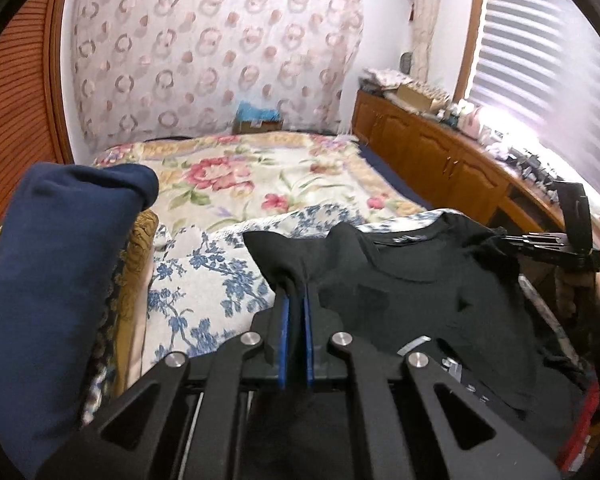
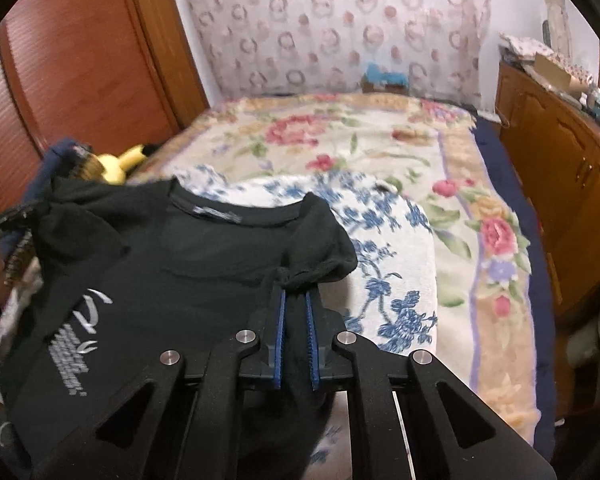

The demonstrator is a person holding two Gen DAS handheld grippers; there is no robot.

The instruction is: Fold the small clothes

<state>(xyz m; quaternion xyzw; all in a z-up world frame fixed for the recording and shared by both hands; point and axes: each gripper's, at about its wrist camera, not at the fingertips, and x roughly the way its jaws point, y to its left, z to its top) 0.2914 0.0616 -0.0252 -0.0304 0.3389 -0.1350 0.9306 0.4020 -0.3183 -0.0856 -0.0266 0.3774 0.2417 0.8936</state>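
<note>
Left wrist view: left gripper [image 1: 296,280] clamped narrow on a sleeve of the black T-shirt [image 1: 412,280], which spreads to its right. Right wrist view: right gripper [image 2: 298,286] pinches the other sleeve; shirt body lies to its left, over the blue-flowered pillow [image 2: 396,272].

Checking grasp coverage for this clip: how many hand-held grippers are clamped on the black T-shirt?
2. The left hand-held gripper pinches one sleeve of the black T-shirt; the right hand-held gripper pinches the opposite sleeve. None appear hidden.
</note>
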